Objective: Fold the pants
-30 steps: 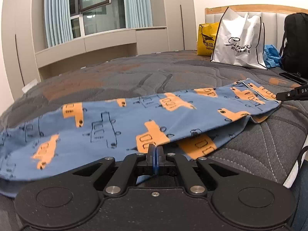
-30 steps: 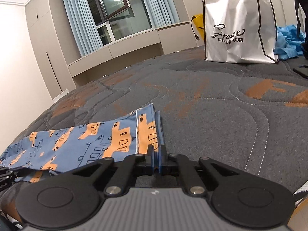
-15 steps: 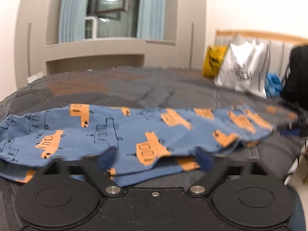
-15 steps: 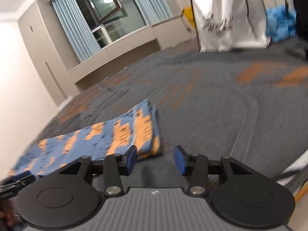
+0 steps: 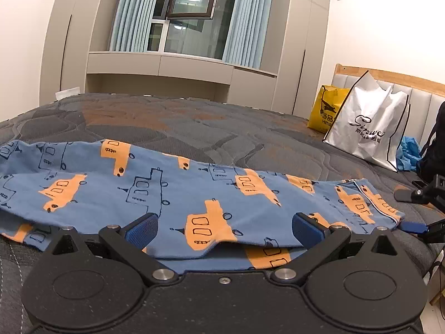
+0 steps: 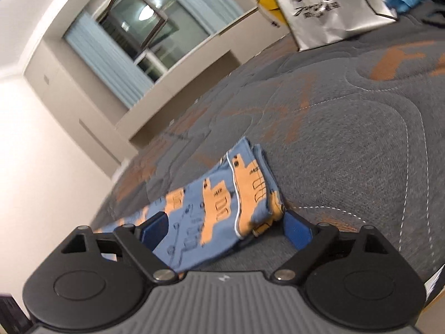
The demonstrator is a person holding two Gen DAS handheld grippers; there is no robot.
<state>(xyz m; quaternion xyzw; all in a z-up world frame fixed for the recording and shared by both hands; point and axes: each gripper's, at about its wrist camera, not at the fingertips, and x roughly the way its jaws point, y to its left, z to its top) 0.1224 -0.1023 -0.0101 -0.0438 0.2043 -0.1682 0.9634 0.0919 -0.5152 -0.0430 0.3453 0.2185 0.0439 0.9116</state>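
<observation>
Left wrist view: left gripper [image 5: 224, 229] wide open, holds nothing. Right gripper [image 6: 224, 229] open too. Pants [image 5: 178, 194] lie flat on bed [image 5: 250, 139]. Grab both layers at the end, fold slow.

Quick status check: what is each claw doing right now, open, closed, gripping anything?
Left claw: open, holding nothing, fingers spread over the blue pants.
Right claw: open, holding nothing, the pants' end lying between its fingers.

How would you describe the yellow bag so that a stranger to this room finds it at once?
Start at the wooden headboard at the far end of the bed. Two bags stand there on the grey quilt; the yellow bag is the smaller one, partly hidden behind the white shopping bag. Only it is bright yellow with black print.
</observation>
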